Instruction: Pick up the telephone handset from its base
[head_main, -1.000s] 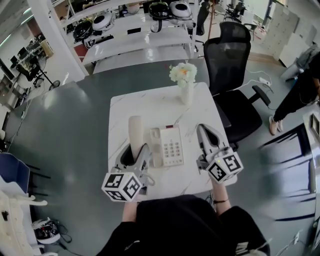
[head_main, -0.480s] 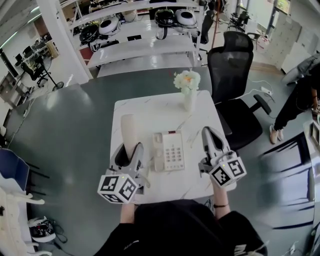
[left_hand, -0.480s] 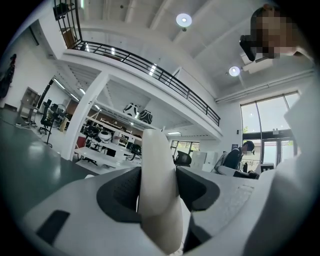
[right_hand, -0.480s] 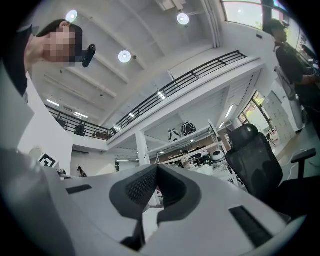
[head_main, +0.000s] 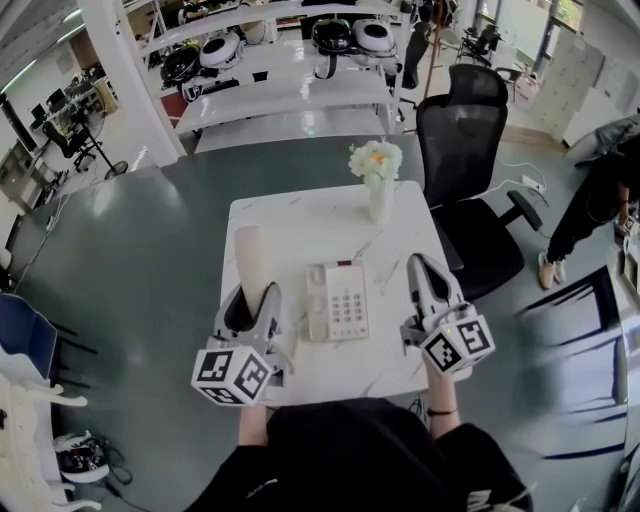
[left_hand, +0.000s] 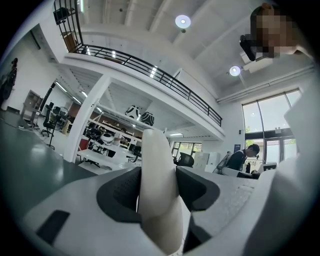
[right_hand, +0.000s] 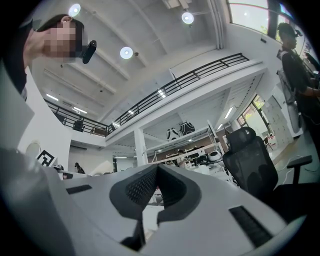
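One handset sits clamped in your left gripper, clear of the one base, near the table's left edge. Your right gripper is clenched on nothing at the right edge. One flower vase stands at the far edge.

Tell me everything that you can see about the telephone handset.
The cream plastic telephone handset is a long, smooth, rounded bar. The left hand-held gripper clamps it between both dark pads. It points away from the person, over the white marble table, to the left of the pale keypad base and apart from it. No cord shows.
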